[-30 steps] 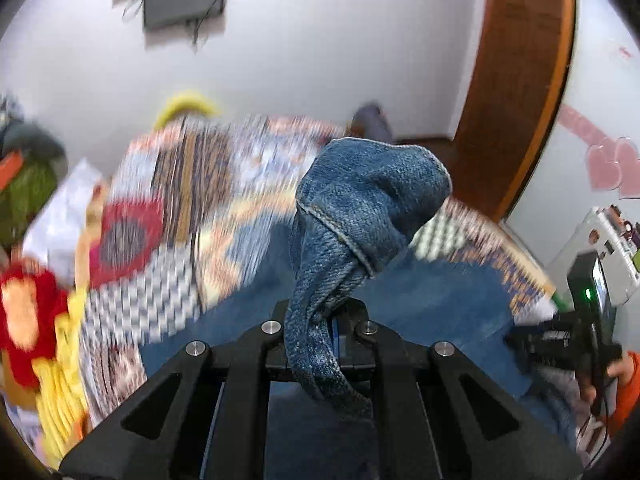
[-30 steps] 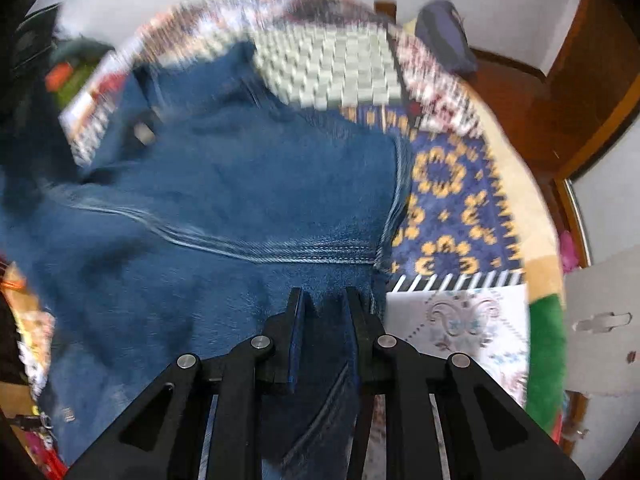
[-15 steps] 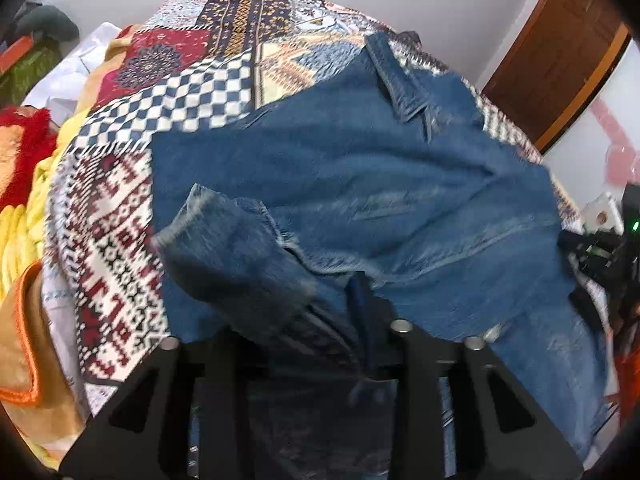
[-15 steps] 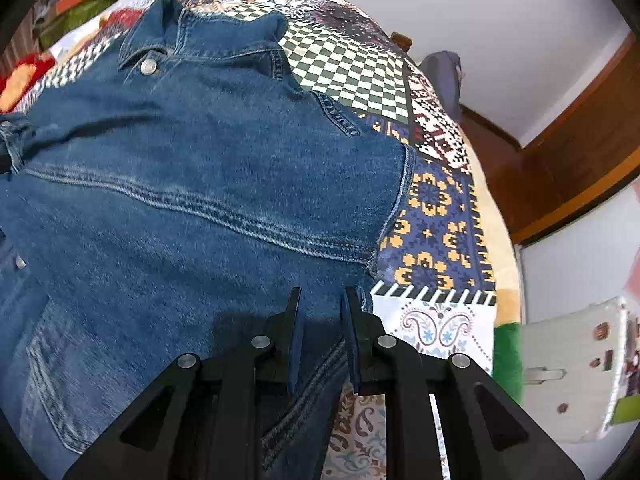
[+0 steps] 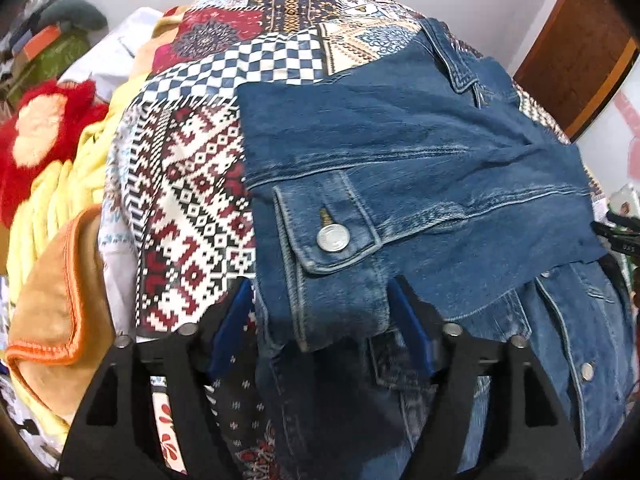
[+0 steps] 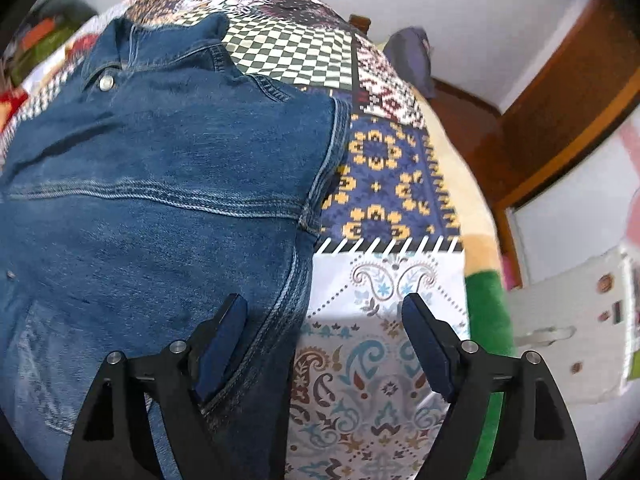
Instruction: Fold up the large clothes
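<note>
Jacket cuff between just-opened left gripper jaws | right gripper just spread wide, straddling jacket's side edge

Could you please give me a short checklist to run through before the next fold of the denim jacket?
1. Left claw open, having just been opening: ok.
2. Sleeve cuff lies between its fingers, pads apart from it: ok.
3. Right claw open, having just been opening: ok.
4. Jacket side seam lies flat on the quilt: ok.
5. Sleeve folded across the jacket body: ok.
6. Bottom hem straight: cannot tell, out of view.
</note>
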A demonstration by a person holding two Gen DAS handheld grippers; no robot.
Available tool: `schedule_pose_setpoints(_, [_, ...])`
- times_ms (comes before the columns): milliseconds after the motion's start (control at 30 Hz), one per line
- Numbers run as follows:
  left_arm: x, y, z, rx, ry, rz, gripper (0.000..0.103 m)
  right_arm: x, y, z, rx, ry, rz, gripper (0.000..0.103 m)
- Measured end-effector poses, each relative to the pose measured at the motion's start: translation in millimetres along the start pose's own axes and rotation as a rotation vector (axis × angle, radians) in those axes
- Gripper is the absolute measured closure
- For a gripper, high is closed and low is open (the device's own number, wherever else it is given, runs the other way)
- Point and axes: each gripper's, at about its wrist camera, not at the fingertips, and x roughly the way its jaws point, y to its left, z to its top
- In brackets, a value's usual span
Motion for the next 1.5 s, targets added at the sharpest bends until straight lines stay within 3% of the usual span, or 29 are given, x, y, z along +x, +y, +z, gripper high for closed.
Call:
schedule_pose_setpoints(167, [-16, 4, 4, 0.011, -0.015, 0.048, 0.030, -11, -10, 4, 0.057, -0.004, 0.067, 0.024])
schedule_pose_setpoints(333, [-35, 10, 25, 0.003, -0.058, 0.043, 0.030, -34, -18, 19, 0.084, -0.062, 0.177, 0.024])
schedule_pose_setpoints(500, [-36, 13, 54, 0.015, -0.097, 0.078, 0.029, -47, -25, 46, 0.113, -0.131, 0.242, 0.024])
schedule_pose_setpoints(633, [-23, 30, 73, -0.054, -0.135, 0.067, 0.022, -33, -29, 68, 0.139, -0.136, 0.273, 0.024])
schedule_pose_setpoints(833, [40, 54, 95, -0.146, 0.000, -0.002, 0.022, 20, -40, 90, 0.252, -0.037, 0.350, 0.024])
schedule_pose_setpoints(933, [65, 57, 101, -0.172, 0.043, -0.021, 0.022, 40, -42, 95, 0.290, 0.002, 0.394, 0.026])
schedule_pose_setpoints(1033, [83, 60, 108, -0.209, 0.053, -0.089, 0.025, 51, -37, 100, 0.273, 0.005, 0.389, 0.032])
schedule_pose_setpoints(1133, [95, 66, 116, -0.281, 0.051, -0.222, 0.032, 59, -31, 104, 0.248, 0.014, 0.412, 0.049])
schedule_pose_setpoints(1200, [100, 67, 121, -0.303, 0.049, -0.252, 0.048, 63, -30, 104, 0.247, 0.007, 0.400, 0.051])
schedule_pose_setpoints(1233, [100, 65, 123, -0.295, 0.042, -0.240, 0.053, 63, -29, 105, 0.242, -0.001, 0.399, 0.060])
schedule_pose_setpoints(1300, [100, 58, 127, -0.260, 0.032, -0.202, 0.078, 65, -28, 106, 0.237, -0.008, 0.391, 0.073])
schedule_pose_setpoints(1367, [97, 47, 130, -0.214, 0.015, -0.144, 0.083, 64, -28, 107, 0.234, -0.014, 0.410, 0.086])
schedule_pose_setpoints(1500, [68, 25, 133, -0.097, -0.105, 0.012, 0.091, 54, -16, 118, 0.173, -0.049, 0.342, 0.091])
